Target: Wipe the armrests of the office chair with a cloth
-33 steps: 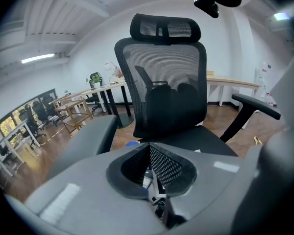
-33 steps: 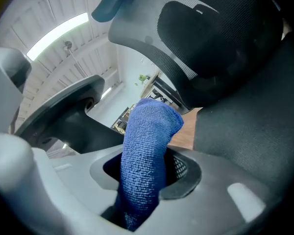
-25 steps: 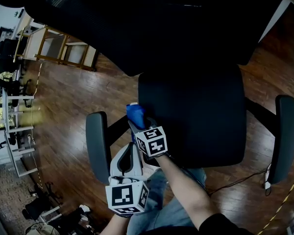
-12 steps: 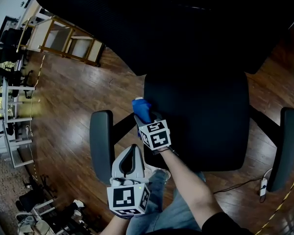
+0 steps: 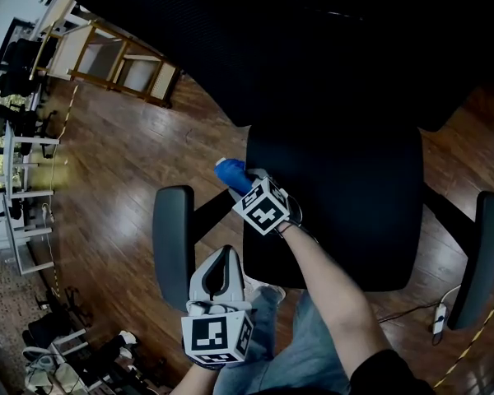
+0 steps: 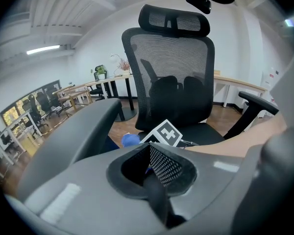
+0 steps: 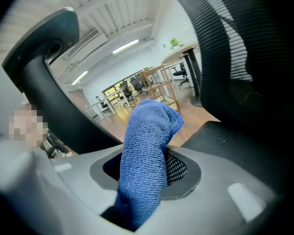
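Observation:
A black office chair fills the head view, with its seat (image 5: 346, 212), left armrest (image 5: 174, 245) and right armrest (image 5: 482, 257). My right gripper (image 5: 240, 186) is shut on a blue cloth (image 5: 230, 174), held over the gap between the seat's left edge and the left armrest, touching neither armrest. In the right gripper view the cloth (image 7: 148, 141) hangs out from between the jaws of that gripper (image 7: 152, 168). My left gripper (image 5: 223, 257) hangs low beside the left armrest's near end, jaws together and holding nothing. The left gripper view shows the chair back (image 6: 171, 67), cloth (image 6: 131, 140) and right armrest (image 6: 252, 104).
Dark wooden floor surrounds the chair. A wooden frame (image 5: 119, 68) stands at the far left, with metal racks and chairs (image 5: 16, 138) beyond it. A cable and a plug block (image 5: 439, 319) lie on the floor by the right armrest. The person's jeans (image 5: 288, 360) are below.
My right gripper has lifted the cloth a little farther up and away along the seat's left edge and turned it leftward. The left gripper has stayed nearly still.

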`<state>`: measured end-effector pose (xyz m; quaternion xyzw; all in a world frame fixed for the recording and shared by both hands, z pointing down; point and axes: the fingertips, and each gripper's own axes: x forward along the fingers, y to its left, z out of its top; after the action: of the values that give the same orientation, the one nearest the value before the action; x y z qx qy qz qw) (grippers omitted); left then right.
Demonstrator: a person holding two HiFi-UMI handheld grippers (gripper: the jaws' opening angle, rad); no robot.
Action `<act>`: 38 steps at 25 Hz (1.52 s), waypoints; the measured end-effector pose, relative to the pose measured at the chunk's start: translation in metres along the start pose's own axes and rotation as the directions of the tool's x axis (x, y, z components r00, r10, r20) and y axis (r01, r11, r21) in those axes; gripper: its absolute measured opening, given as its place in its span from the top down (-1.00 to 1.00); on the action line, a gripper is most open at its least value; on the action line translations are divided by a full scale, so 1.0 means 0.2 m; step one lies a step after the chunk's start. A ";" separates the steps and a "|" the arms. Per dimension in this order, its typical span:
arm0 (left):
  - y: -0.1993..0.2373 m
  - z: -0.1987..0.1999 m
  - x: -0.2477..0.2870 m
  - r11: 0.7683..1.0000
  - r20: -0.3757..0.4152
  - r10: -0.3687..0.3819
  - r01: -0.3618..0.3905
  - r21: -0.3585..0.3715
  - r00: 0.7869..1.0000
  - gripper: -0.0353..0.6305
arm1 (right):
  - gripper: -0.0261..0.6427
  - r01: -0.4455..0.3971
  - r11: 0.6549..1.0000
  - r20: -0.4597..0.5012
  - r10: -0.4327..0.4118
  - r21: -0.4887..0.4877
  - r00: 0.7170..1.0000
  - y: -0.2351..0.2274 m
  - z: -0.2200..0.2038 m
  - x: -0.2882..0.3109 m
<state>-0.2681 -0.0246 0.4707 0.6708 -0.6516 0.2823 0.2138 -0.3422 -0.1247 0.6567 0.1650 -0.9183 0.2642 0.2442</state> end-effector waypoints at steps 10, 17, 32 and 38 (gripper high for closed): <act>0.00 0.00 0.00 1.000 -0.005 -0.011 0.011 -0.013 1.000 0.88 | 0.49 -0.083 0.972 0.007 0.087 -0.221 0.996 0.17 0.06 -0.11; 0.00 0.02 -0.01 0.999 0.006 -0.030 0.031 -0.014 1.000 0.88 | 0.49 -0.067 0.958 0.080 0.092 -0.277 0.992 0.27 0.18 -0.21; 0.01 0.16 -0.22 0.997 0.080 -0.074 0.075 -0.013 0.994 0.88 | 0.49 -0.034 0.969 0.214 0.088 -0.247 0.973 0.47 0.37 -0.41; 0.04 0.22 -0.29 0.996 0.116 -0.088 0.089 -0.003 0.989 0.88 | 0.48 -0.038 0.995 0.301 0.066 -0.097 0.952 0.52 0.40 -0.48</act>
<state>-0.2710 -0.0102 0.3985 0.7133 -0.6337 0.2307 0.1909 -0.3371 -0.0694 0.5051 0.1682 -0.9599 0.2005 0.1005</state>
